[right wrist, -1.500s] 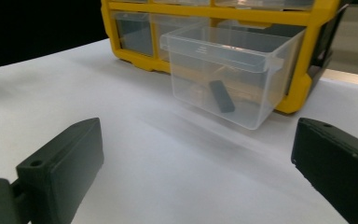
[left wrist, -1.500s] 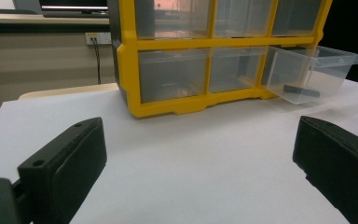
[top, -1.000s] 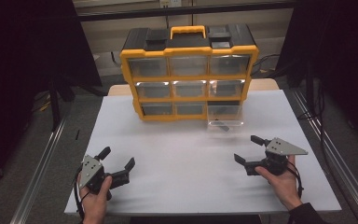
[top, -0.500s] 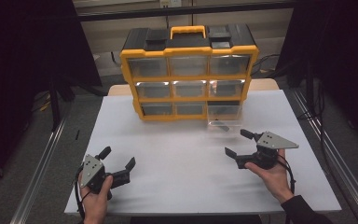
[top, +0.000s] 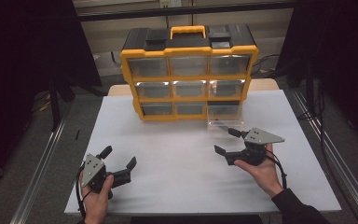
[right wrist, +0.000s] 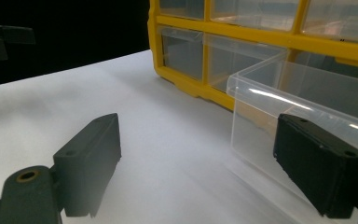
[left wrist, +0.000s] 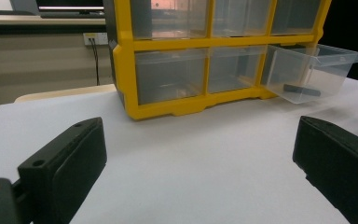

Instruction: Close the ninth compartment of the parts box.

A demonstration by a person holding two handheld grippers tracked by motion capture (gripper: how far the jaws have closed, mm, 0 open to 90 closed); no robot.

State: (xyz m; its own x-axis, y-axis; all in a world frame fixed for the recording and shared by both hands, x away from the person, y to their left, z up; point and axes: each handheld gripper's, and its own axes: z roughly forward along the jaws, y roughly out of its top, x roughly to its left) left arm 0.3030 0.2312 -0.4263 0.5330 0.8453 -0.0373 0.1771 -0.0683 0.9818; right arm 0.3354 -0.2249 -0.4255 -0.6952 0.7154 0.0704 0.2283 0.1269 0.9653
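A yellow and black drawer cabinet (top: 189, 74) stands at the back of the white table (top: 177, 163). Its bottom right clear drawer (top: 224, 116) is pulled out. In the left gripper view this drawer (left wrist: 314, 70) holds a small dark piece (left wrist: 300, 88). My right gripper (top: 225, 141) is open, just in front of the drawer, with nothing between its jaws. In the right gripper view the drawer (right wrist: 284, 102) sits close behind the right jaw of the gripper (right wrist: 200, 149). My left gripper (top: 119, 156) rests open near the front left; its own view shows it (left wrist: 196, 158) facing the cabinet (left wrist: 177, 84).
Metal rails (top: 42, 158) run along both sides of the table, and the surroundings are dark. A cable (top: 279, 170) trails from the right gripper. The other cabinet drawers are closed.
The right gripper has moved left and forward, from the table's right side to just in front of the pulled-out drawer. The left gripper has stayed put.
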